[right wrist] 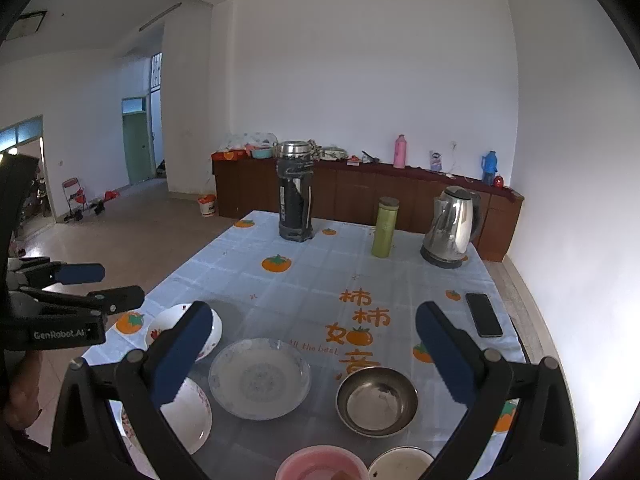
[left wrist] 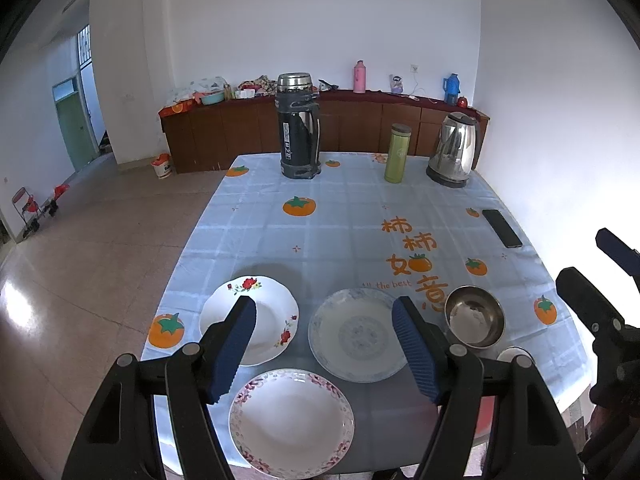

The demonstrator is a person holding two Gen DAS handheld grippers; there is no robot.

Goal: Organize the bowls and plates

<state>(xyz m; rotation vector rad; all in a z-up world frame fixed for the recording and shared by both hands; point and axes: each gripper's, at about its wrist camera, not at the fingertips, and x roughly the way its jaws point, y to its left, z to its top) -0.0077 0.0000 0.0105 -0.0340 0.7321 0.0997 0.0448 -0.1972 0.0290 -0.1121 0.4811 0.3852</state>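
In the right wrist view, we see only the far rims of the pink plastic bowl (right wrist: 322, 465) and the small white bowl (right wrist: 401, 465); the bottom edge cuts both off. Our blue-padded right gripper finger (right wrist: 182, 354) covers part of the red-flowered white plate (right wrist: 170, 318) and the pink-rimmed white plate (right wrist: 192, 412). In the left wrist view, the small white bowl (left wrist: 514, 354) barely peeks out behind the left gripper's black frame. The clutter on the brown wooden sideboard (left wrist: 360, 124) is too small for us to identify.
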